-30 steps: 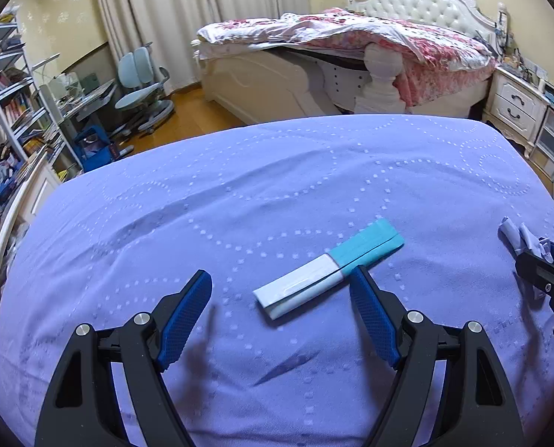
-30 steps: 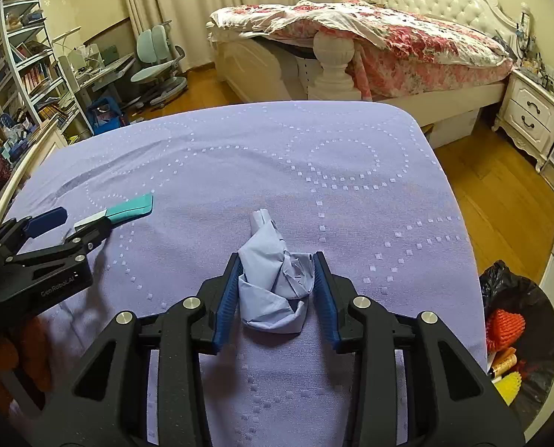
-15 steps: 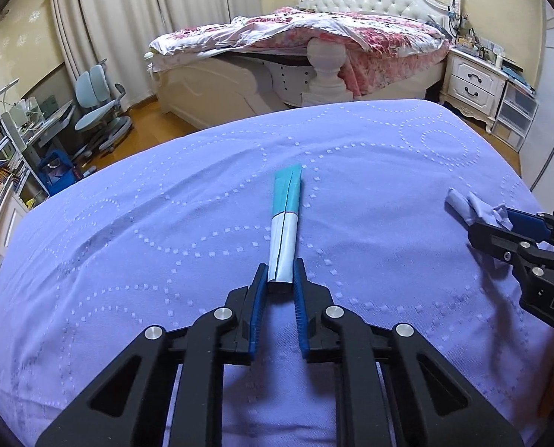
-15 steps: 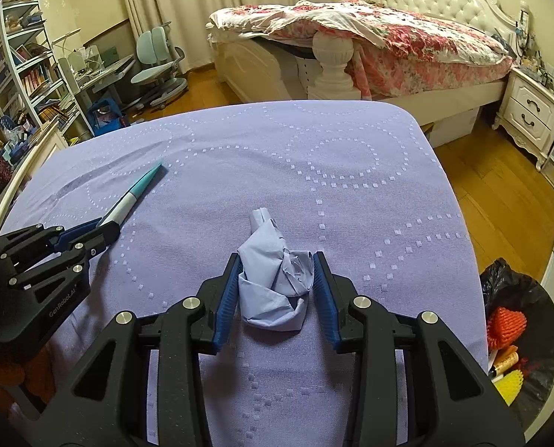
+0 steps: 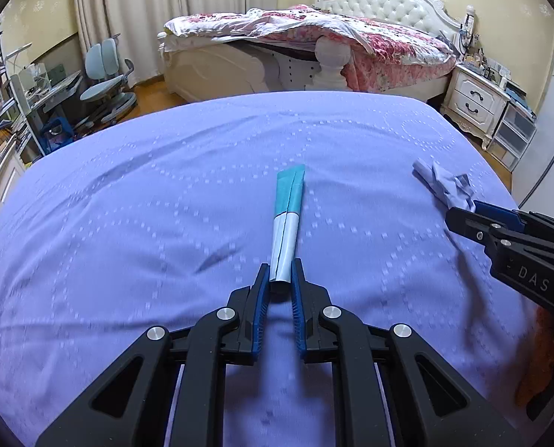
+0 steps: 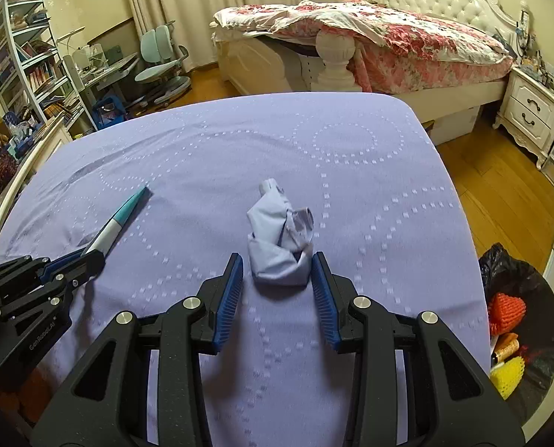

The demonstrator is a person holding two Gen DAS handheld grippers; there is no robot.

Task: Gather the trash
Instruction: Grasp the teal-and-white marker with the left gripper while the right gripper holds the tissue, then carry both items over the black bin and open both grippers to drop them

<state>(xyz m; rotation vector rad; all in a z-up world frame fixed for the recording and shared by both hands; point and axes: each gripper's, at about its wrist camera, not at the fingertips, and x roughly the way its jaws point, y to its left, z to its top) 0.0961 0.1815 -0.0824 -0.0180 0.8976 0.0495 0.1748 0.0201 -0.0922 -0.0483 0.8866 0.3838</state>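
1. While both tools are pointed steeply down at the bed (image 5: 127, 223), which is covered with a purple sheet, the left gripper (image 5: 279, 279) is seen low in the middle of its own view, and at the far left edge of the right wrist view (image 6: 90, 257).
2. Its blue pads are brought almost together, and the white end of a flat teal-and-white packet (image 5: 287, 219) is clamped between them.
3. The packet is seen stretched away from the gripper over the sheet, with the teal end farthest; whether that end touches the sheet cannot be told.
4. The right gripper (image 6: 277, 272) is held at the right side of the bed, and in the left wrist view it is seen from the side at the right edge (image 5: 459, 212).
5. Its jaws are kept partly apart, around a crumpled pale-blue tissue (image 6: 278, 242).
6. The right pad is pressed on the tissue; at the left pad a narrow gap is seen, so a firm hold cannot be confirmed.
7. The tissue is seen lying on the sheet.
8. A bin with a black bag (image 6: 537, 298) is seen on the floor beside the bed, at the right, with orange and yellow things in it.
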